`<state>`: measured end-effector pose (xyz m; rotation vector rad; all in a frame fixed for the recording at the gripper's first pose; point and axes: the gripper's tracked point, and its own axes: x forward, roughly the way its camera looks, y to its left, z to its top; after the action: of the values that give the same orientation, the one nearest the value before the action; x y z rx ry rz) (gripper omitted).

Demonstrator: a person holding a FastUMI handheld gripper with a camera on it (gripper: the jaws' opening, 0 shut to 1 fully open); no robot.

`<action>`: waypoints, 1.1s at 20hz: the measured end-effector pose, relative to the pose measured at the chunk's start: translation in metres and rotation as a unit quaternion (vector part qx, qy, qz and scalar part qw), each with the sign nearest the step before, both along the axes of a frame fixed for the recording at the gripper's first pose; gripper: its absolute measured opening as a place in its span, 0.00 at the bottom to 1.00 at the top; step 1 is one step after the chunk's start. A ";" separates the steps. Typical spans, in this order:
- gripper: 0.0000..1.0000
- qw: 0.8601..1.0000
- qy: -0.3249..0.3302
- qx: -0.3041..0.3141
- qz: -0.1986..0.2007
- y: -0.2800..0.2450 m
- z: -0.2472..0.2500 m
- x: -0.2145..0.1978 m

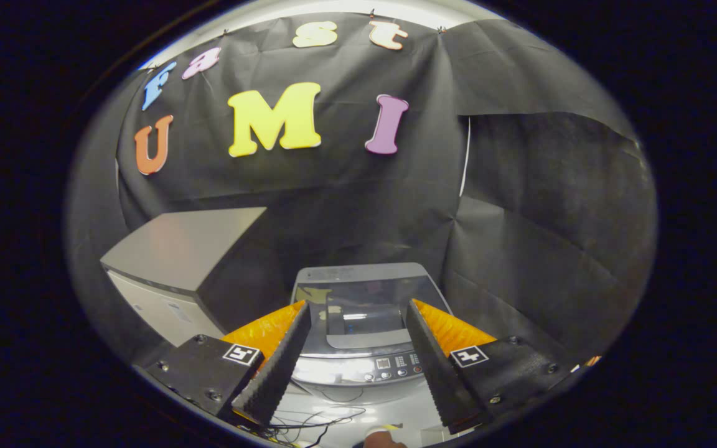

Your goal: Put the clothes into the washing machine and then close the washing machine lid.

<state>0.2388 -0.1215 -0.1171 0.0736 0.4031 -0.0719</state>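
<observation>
A grey top-loading washing machine [358,323] stands beyond and below my fingers, against the black cloth wall. Its dark glass lid [365,305] lies flat and shut over the tub, with the control panel [389,367] along the near edge. My gripper [356,311] hovers above the machine's front, open, with nothing between its black ridged fingers [284,361]. I see no clothes in this view.
A grey box-like cabinet [178,255] stands left of the washer, taller than it. Loose black cables [321,420] lie on the pale floor in front of the machine. Black cloth walls close in behind and to the right.
</observation>
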 end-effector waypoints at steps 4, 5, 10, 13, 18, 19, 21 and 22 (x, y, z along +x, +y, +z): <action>0.96 0.998 -0.061 -0.011 0.025 0.006 0.035 -0.026; 0.96 0.996 -0.079 -0.017 0.035 0.007 0.045 -0.037; 0.98 0.989 -0.119 -0.033 0.079 -0.011 0.078 -0.112; 0.99 0.985 -0.138 -0.028 0.097 -0.034 0.095 -0.162; 0.98 0.980 -0.166 -0.005 0.114 -0.080 0.096 -0.258; 0.98 0.980 -0.165 -0.001 0.113 -0.085 0.092 -0.273; 0.98 0.977 -0.172 0.010 0.122 -0.087 0.090 -0.302; 0.99 0.976 -0.185 0.009 0.117 -0.092 0.091 -0.314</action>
<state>-0.0757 -0.2133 -0.0260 0.0555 0.0386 0.1765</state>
